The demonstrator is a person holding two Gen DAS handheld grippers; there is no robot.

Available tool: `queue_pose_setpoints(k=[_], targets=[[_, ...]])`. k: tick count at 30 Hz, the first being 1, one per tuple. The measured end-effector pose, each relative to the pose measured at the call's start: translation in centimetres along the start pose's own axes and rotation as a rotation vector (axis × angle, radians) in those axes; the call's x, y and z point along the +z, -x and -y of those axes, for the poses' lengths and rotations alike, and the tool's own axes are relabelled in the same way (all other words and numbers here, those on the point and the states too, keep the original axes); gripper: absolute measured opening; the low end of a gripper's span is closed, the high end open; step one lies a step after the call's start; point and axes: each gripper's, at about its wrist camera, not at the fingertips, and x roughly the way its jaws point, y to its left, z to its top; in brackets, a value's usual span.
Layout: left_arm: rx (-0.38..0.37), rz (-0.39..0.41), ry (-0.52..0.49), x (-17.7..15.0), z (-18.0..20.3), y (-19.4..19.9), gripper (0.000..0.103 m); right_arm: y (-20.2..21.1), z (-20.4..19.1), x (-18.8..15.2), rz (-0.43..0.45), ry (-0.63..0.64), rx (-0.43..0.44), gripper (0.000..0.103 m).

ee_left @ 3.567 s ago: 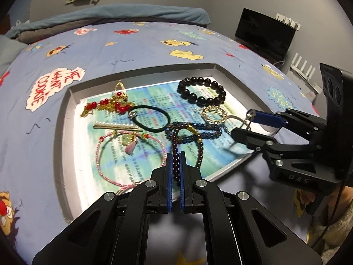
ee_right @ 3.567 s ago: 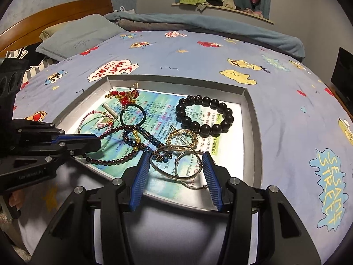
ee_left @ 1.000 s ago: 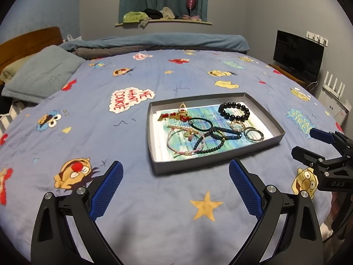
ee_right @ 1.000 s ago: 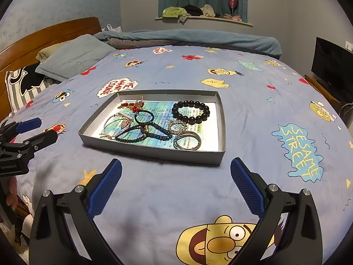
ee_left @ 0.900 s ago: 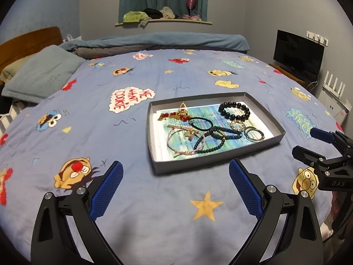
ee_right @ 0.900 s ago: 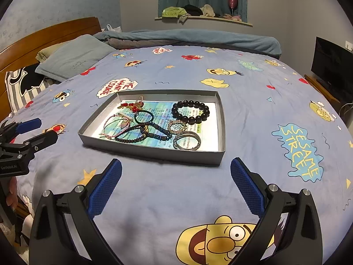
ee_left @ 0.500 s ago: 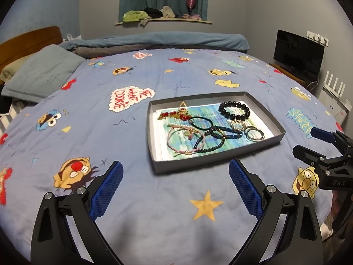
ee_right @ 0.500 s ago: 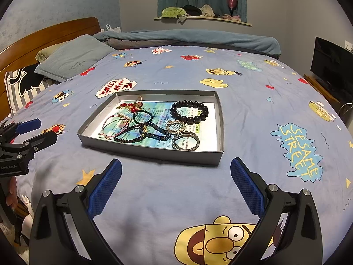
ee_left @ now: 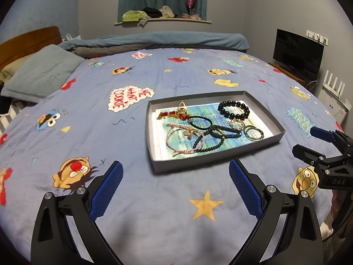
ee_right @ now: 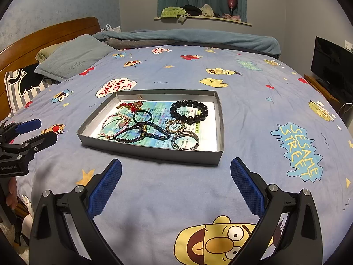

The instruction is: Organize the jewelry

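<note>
Both the left tongs point(ee_left: 174, 187) and right tongs point(ee_right: 176, 185) were spread wide and empty above the bed point(ee_left: 88, 121), near the grey jewelry tray point(ee_right: 152, 151) of bracelets.

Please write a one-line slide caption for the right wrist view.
Open right claw hovers before a grey tray of tangled bracelets on a cartoon-print bedspread.

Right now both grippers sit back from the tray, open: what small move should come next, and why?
Probably bring the right gripper forward over the grey cardboard tray toward the silver bangles: they lie nearest its front wall, apart from the tangled bead strands. The left gripper holds nothing either.
</note>
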Motion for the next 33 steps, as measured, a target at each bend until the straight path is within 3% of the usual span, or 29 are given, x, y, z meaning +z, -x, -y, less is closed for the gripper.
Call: queue_pose_setpoints(k=[33], targets=[[0.003,0.001,-0.008,-0.16,0.21,-0.27,0.096,-0.13,0.99,-0.33,-0.007,-0.004,0.001,0.097]])
